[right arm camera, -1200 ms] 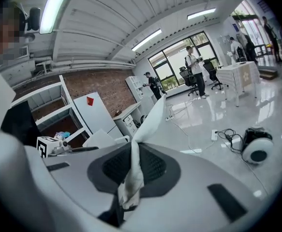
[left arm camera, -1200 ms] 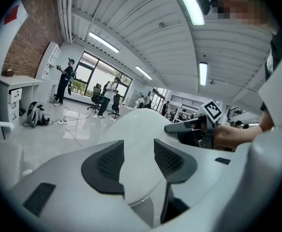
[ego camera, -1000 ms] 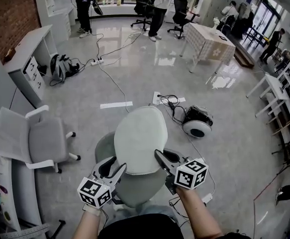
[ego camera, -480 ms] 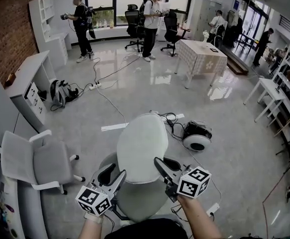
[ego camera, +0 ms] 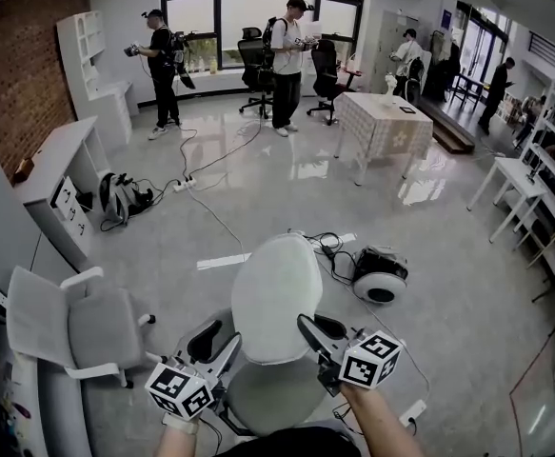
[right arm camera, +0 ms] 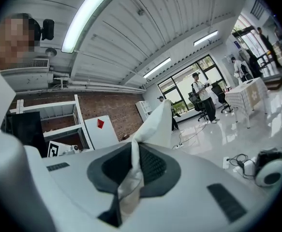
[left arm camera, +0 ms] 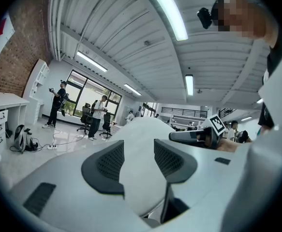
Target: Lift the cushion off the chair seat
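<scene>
The grey chair [ego camera: 263, 396] stood below, much of its seat hidden behind the pale cushion [ego camera: 277, 298], which hung above it with its far edge tipped up. Both forearms reached forward level, cut off at the elbows. The left gripper [ego camera: 222, 343] clamped the cushion's near left edge. The right gripper [ego camera: 308, 327] pinched a fold of its near right edge.
</scene>
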The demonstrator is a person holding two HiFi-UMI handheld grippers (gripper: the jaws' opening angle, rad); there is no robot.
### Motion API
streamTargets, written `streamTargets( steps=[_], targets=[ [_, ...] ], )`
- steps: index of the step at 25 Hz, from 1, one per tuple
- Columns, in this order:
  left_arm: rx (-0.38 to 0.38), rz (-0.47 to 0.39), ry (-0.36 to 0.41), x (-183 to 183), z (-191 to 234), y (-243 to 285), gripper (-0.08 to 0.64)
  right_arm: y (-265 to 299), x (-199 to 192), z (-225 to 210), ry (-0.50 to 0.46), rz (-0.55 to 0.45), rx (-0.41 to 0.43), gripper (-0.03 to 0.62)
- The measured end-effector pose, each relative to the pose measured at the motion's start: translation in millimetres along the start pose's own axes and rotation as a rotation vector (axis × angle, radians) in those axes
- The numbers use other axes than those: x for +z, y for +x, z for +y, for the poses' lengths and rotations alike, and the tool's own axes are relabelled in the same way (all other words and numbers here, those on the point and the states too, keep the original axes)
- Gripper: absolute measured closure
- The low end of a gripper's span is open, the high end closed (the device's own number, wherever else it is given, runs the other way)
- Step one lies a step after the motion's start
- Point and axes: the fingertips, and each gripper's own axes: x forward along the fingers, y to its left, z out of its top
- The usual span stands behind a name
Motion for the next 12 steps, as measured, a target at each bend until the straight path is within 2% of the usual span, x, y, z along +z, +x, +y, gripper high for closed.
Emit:
streamTargets(
  steps=[12],
  targets=[
    [-0.002,0.011,-0.006,-9.9,2.4,2.5,0.368,-2.1,-8.7,-5.5,0.017,0.000,-0.002,0.552]
  ],
)
